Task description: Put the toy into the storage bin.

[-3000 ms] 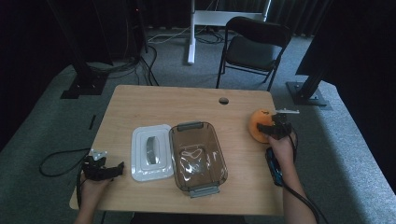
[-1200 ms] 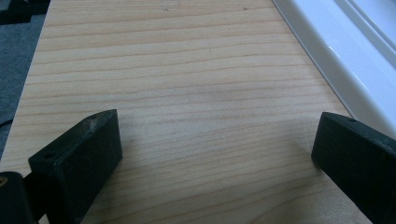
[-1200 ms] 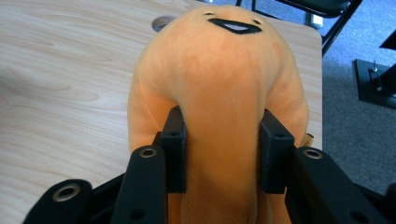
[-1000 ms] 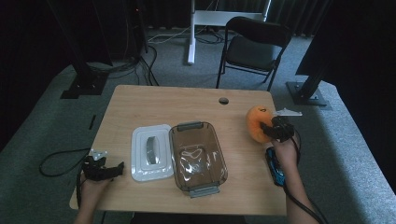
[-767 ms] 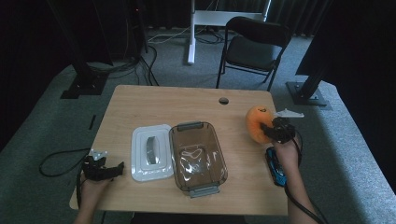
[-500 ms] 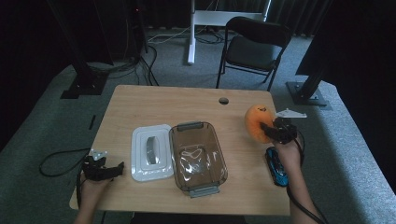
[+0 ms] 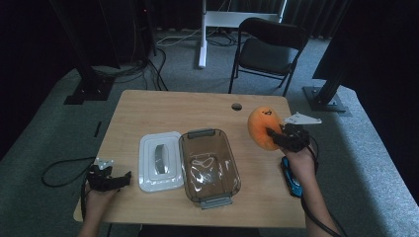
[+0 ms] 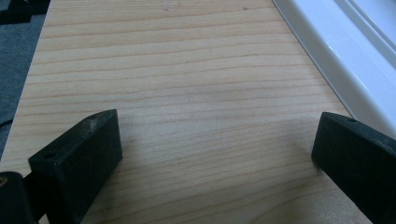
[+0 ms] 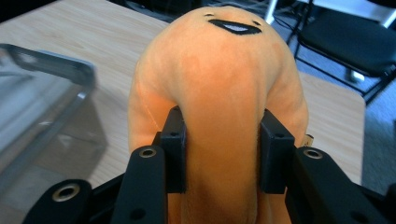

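Note:
An orange plush toy [image 7: 264, 127] with a stitched black smile hangs above the table's right side, pinched by my right gripper [image 7: 276, 137]. In the right gripper view the black jaws squeeze a fold of the plush toy [image 9: 219, 84], my right gripper [image 9: 223, 154] shut on it. A clear plastic container [image 7: 208, 165] sits open at the table's middle, its white lid [image 7: 160, 160] lying beside it on the left. My left gripper [image 7: 118, 179] rests open near the front left corner, just left of the lid. In the left gripper view my left gripper [image 8: 212, 154] spans bare wood beside the lid's rim [image 8: 336, 60].
The wooden table [image 7: 163, 113] has a round cable hole [image 7: 236, 106] near its back edge. A blue object [image 7: 291, 177] lies under the right hand at the table's right edge. A black chair [image 7: 267, 52] and stand legs sit behind the table. Cables trail on the floor.
My right gripper has lifted the orange plush toy off the table and carried it slightly left, toward the container. The left gripper has stayed put.

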Demonstrator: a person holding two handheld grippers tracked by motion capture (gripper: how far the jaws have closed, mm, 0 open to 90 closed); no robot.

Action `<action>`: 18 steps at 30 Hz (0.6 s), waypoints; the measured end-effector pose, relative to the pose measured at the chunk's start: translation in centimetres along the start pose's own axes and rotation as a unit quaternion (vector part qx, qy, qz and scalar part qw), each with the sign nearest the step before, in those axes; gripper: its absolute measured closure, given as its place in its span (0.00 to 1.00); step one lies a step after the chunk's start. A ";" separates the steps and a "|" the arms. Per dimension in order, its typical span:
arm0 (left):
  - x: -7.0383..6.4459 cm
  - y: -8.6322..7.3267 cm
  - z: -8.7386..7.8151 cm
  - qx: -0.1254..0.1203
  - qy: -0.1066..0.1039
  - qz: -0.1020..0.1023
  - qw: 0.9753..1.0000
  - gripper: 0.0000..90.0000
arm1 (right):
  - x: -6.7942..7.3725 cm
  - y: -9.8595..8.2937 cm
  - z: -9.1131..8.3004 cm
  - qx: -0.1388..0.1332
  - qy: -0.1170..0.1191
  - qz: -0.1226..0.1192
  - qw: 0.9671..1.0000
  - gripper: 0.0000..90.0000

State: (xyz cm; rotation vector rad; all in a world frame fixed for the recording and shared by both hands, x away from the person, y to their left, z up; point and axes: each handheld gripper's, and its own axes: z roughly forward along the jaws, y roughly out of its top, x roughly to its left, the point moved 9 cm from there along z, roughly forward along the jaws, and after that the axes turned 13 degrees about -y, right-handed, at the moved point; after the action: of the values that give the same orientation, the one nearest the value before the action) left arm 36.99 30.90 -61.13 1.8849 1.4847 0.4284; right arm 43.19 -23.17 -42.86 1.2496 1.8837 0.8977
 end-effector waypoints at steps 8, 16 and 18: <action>0.0 0.0 0.0 0.000 0.000 0.000 1.000 0.02 | 3.0 1.7 -1.7 -0.030 0.041 -0.018 0.999 0.68; 0.0 0.0 0.0 0.001 0.000 0.000 1.000 0.02 | 6.1 3.2 -3.4 -0.054 0.082 -0.038 0.994 0.68; 0.0 0.0 0.0 0.000 0.000 -0.001 1.000 0.02 | 6.9 3.4 -3.7 -0.057 0.093 -0.045 0.993 0.68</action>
State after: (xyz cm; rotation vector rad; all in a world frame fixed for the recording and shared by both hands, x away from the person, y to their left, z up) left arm 36.98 30.88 -61.13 1.8844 1.4859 0.4263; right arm 39.60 -16.28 -39.28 1.0338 1.9853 1.0884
